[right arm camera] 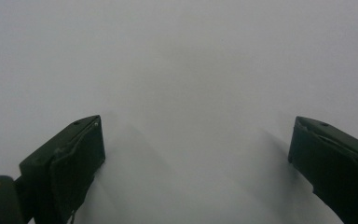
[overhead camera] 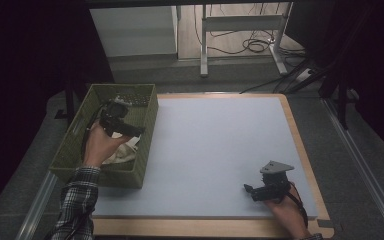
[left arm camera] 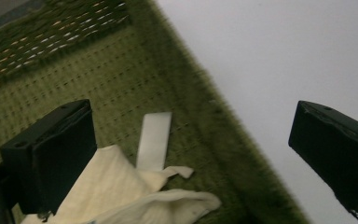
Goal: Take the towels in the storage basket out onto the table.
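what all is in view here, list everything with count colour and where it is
basket: 1, green woven, left edge of the table
cloth: 1, cream white with a flat strap, lying crumpled inside the basket
dark object: 1, dark, far end of the basket, too small to identify
mat: 1, pale grey-blue, covering the tabletop
table: 1, light wood rim showing around the mat
desk frame: 1, white metal legs with black cables on the floor beyond the table
left gripper: 1, black, jaws open, over the basket above the cloth
right gripper: 1, black with a grey plate, jaws open, low over the mat at near right
plaid sleeve: 1, on the left forearm
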